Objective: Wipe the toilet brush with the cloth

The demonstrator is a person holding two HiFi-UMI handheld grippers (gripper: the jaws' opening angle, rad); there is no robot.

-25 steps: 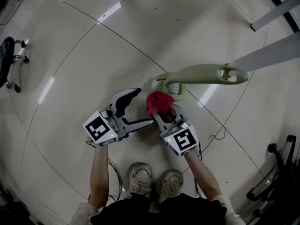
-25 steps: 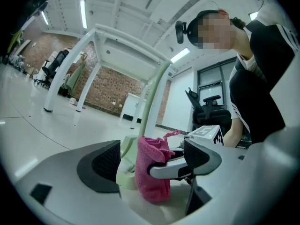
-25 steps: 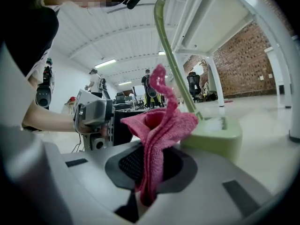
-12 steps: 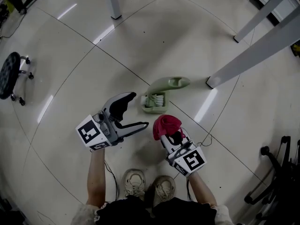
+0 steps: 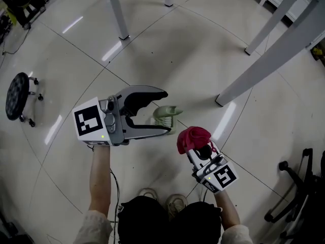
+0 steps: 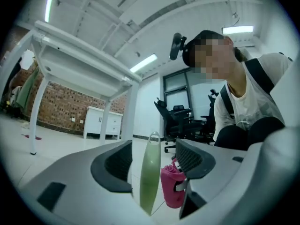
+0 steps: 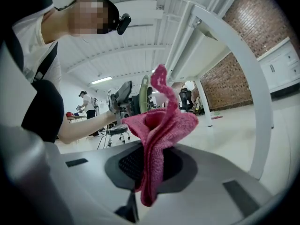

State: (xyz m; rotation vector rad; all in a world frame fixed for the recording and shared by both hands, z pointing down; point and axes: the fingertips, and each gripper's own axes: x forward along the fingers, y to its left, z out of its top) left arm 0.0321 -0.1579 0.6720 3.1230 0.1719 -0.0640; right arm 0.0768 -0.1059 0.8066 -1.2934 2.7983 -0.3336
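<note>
The pale green toilet brush stands upright on the floor tiles, seen almost end-on from above. My left gripper is held level over it and is open. Its jaws have just been closing a little. In the left gripper view the brush handle rises in the gap of my left gripper, and no pad touches it. My right gripper sits to the lower right of the brush, shut on a bunched pink cloth. The cloth stands up out of my right gripper.
White table legs stand on the glossy tiles beyond the brush. A black stool is at the far left and an office chair base at the right edge. My shoes are just below the grippers.
Both grippers have risen from the floor toward the camera. The cloth has left the brush head and moved down-right. The brush looks smaller and more end-on. The left jaws narrowed slightly.
</note>
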